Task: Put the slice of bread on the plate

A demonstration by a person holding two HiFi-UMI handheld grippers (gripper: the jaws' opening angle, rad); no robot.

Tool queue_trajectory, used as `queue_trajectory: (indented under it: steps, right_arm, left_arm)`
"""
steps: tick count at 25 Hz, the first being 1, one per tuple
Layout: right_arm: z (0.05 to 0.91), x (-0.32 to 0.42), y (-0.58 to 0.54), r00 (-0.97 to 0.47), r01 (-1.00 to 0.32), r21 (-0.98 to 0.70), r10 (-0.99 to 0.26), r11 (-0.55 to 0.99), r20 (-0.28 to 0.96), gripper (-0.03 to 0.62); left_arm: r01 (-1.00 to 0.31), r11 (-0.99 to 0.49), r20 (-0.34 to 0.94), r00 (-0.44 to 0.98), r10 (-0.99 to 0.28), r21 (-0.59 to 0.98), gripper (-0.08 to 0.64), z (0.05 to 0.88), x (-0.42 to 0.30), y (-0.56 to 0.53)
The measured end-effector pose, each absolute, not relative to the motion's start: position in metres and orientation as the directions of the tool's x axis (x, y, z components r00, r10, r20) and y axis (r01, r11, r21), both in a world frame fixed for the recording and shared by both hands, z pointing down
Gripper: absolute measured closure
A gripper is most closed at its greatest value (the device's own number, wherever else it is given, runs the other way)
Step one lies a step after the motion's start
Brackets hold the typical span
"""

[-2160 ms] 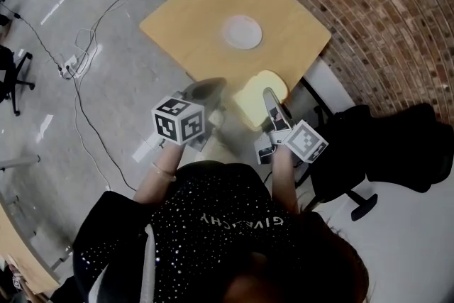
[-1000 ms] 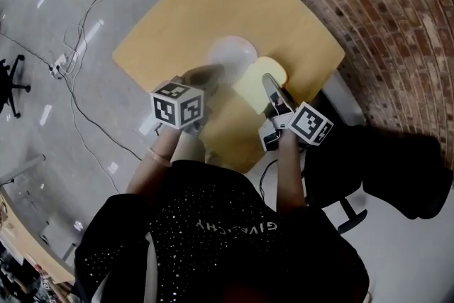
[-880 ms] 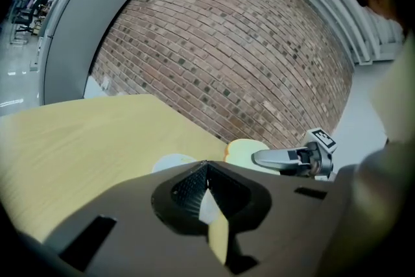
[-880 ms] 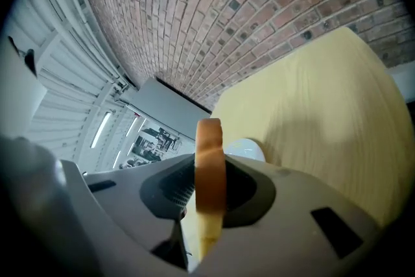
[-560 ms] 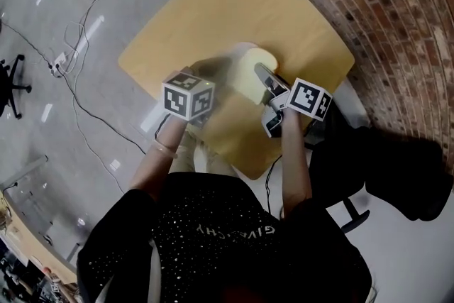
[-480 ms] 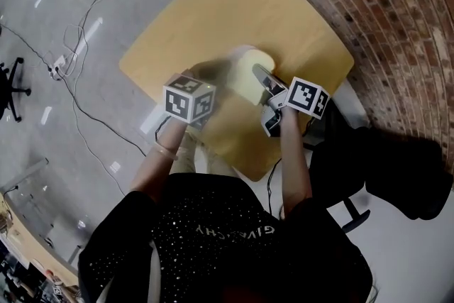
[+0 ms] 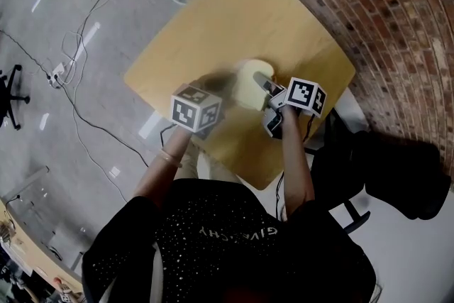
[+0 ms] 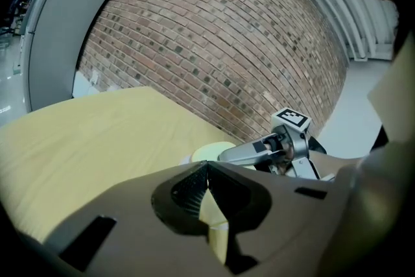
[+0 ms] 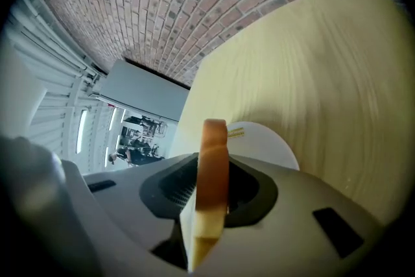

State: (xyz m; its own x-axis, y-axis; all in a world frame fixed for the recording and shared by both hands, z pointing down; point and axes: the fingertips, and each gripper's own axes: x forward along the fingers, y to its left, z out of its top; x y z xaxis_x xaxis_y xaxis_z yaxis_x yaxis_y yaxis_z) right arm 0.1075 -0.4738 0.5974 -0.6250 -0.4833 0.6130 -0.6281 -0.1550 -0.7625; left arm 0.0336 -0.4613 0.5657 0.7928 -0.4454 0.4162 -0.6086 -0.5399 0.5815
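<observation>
While the right hand-held gripper (image 9: 206,194) grasps the slice of bread (image 9: 213,159) near the plate (image 9: 266,146), placing it is left; the left hand-held gripper (image 8: 206,168) is clenched, empty.

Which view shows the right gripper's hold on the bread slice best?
The right gripper view: the bread slice stands edge-on, pinched in the right gripper. The head view shows its face, blurred; the left gripper view, a pale part of it.
</observation>
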Motion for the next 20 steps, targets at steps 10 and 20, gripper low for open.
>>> queue_trajectory:
  steps: [10,20]
  right_arm:
    - [0.607,0.125,-0.475,-0.363,-0.89,-0.45,-0.482,-0.074,0.797,0.366]
    - [0.591,0.154,-0.466,-0.155,-0.973,-0.226,-0.575,-0.053,0.803,0.333]
  left_arm:
    - [-0.578,-0.527,0.395,0.814,-0.426,0.622,0.55,0.564,0.033,-0.453]
    - [-0.582,-0.531,0.394,0.811,-0.432,0.616,0.551,0.561,0.03,-0.442]
